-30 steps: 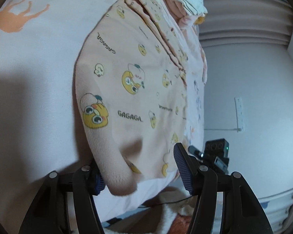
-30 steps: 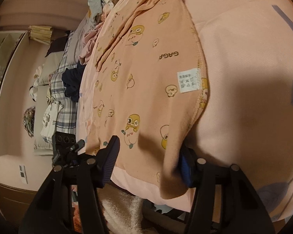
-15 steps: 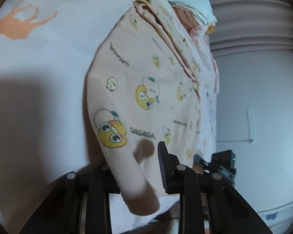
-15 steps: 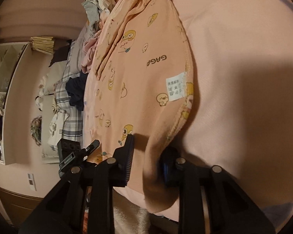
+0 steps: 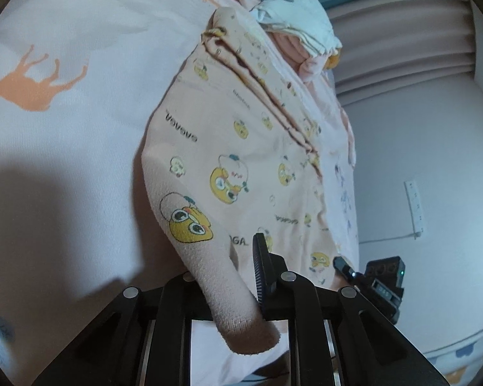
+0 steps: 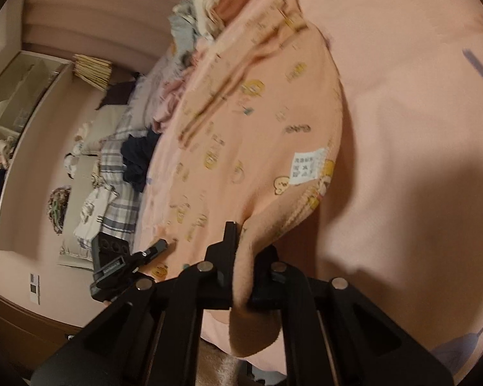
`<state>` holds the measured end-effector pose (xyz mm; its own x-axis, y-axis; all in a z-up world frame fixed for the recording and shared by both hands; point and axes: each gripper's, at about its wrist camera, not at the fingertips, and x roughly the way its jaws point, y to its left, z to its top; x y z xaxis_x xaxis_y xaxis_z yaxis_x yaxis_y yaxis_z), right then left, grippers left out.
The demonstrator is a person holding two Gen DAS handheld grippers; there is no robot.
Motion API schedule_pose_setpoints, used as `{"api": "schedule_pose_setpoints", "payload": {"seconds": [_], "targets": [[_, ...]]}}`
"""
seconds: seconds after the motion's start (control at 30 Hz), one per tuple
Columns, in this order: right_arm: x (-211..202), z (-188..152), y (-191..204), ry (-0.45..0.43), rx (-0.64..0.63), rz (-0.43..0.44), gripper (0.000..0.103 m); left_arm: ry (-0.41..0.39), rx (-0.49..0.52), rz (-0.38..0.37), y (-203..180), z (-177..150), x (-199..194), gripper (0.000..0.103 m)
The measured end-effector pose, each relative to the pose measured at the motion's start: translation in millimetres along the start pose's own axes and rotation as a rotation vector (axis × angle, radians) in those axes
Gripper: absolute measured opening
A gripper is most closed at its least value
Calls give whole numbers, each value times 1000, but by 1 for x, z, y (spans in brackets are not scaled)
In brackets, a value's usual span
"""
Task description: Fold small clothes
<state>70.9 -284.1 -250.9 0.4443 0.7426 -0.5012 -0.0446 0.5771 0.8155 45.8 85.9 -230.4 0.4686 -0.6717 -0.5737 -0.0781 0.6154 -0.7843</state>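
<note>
A small peach garment (image 5: 241, 160) printed with yellow cartoon faces lies spread on the bed sheet (image 5: 64, 128). My left gripper (image 5: 228, 276) is shut on its near left corner, and the ribbed edge hangs down between the jaws. In the right wrist view the same garment (image 6: 241, 148) shows a white care label (image 6: 307, 169). My right gripper (image 6: 244, 263) is shut on the garment's near right corner. Each gripper shows at the far edge of the other's view: the right (image 5: 383, 276), the left (image 6: 119, 260).
A heap of other small clothes (image 5: 289, 22) lies at the garment's far end. Plaid and dark clothes (image 6: 125, 160) lie to the left in the right wrist view, by shelves (image 6: 19, 103). A wall with a socket strip (image 5: 415, 206) is to the right.
Both grippers have gone from open to shut on the garment's near corners. Both have risen a little, lifting the near edge off the bed.
</note>
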Motion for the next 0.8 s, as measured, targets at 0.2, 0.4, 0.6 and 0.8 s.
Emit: {"api": "schedule_pose_setpoints", "payload": {"seconds": [0.2,0.4,0.6,0.8], "targets": [[-2,9,-3,-58,53,25,7,-52,-15,10,-6,16,1,10],[0,19,9,-80,35,21,7,-143,27,93,-25,30,0,7],[0,30,14,-118,37,42,6,-205,94,120,-46,38,-5,7],[-10,75,43,-137,-43,20,6,-256,105,80,-72,84,-5,7]]}}
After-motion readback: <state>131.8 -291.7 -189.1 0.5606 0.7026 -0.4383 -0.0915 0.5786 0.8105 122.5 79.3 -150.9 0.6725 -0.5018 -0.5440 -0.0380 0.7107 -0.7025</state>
